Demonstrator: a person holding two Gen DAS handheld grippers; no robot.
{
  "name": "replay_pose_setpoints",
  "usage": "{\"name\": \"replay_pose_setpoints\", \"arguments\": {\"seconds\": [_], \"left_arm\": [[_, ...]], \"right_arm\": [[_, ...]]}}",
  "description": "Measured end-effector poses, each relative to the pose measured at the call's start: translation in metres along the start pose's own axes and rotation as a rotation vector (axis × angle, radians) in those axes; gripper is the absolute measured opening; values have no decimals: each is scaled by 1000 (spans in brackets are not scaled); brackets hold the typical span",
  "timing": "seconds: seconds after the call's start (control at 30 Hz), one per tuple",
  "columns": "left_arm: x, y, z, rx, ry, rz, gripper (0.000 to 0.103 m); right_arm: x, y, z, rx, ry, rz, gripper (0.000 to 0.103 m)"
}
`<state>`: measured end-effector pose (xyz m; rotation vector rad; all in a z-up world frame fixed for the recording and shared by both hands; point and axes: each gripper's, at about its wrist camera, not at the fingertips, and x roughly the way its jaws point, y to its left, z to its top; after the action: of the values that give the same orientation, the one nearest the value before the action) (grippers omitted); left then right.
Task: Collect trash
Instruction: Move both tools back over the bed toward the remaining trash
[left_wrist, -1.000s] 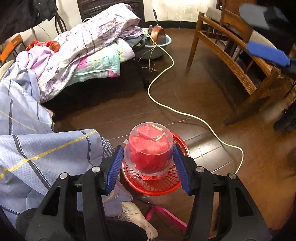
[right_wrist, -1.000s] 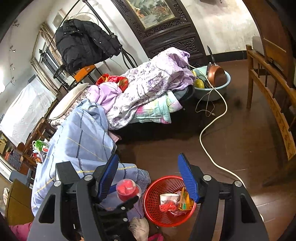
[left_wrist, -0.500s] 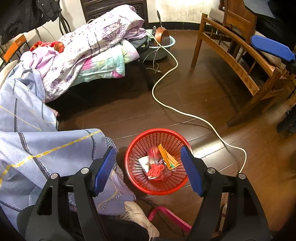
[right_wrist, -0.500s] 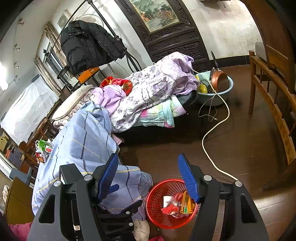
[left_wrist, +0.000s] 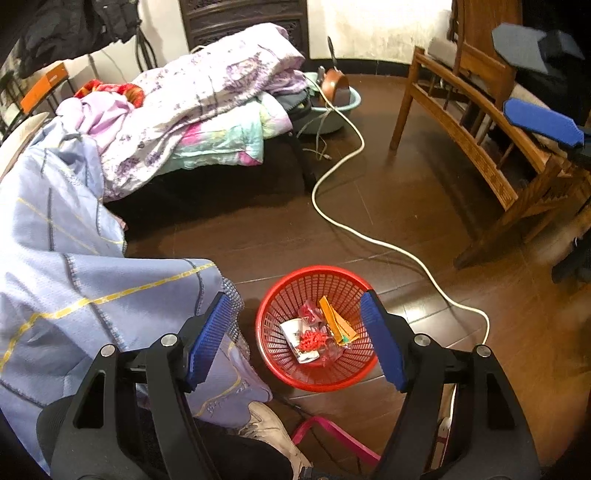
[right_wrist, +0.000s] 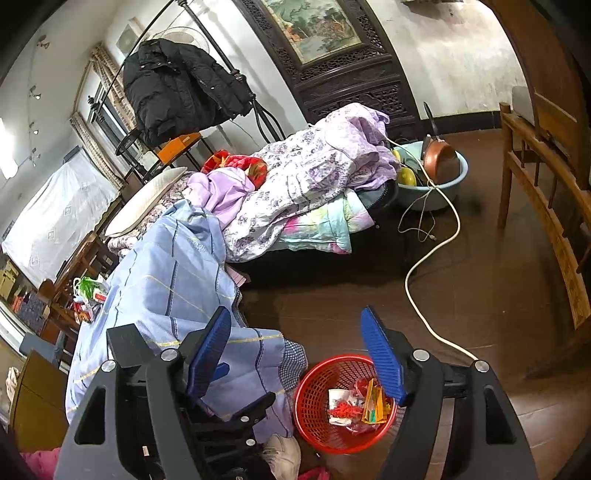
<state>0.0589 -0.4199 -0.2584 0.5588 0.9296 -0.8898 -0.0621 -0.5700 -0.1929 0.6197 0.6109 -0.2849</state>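
While the left gripper (left_wrist: 295, 336) hangs above the red basket (left_wrist: 273, 310) with its jaws spread and empty, the trash (left_wrist: 317, 334) lies inside the basket on the near floor, just right of the blue blanket (left_wrist: 74, 280). The right gripper (right_wrist: 295, 354) holds nothing, its jaws opening. Farther off, a white cable (left_wrist: 369, 240) runs across the floor toward a blue basin (right_wrist: 432, 195); a wooden bench (left_wrist: 480, 136) stands far right.

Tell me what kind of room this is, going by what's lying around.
Most likely a lived-in bedroom in a home: a bed piled with a purple floral quilt, a black jacket hung on a rack, and a wooden bench along the wall. A red trash basket sits on the dark floor.
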Motion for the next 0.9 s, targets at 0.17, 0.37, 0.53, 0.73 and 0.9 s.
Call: {"name": "replay_pose_setpoints", "arguments": {"seconds": [0.17,0.37,0.53,0.73,0.9], "left_arm": [[-48,22,-9,-85,-102,22,75],[-110,86,-34,-228,-215,194,84],[-147,146,-59,-363,-277,311,85],[-179,225,-100,-554,-315,381,89],[-188,283,-129,-670,-304,435,89]], "right_arm": [[-3,22,0,-50,4,10,77],[2,61,-4,-142,28,7,79],[8,107,-10,-210,61,45,82],[35,190,-25,-339,132,93,88],[65,259,-37,-408,152,140,89]]}}
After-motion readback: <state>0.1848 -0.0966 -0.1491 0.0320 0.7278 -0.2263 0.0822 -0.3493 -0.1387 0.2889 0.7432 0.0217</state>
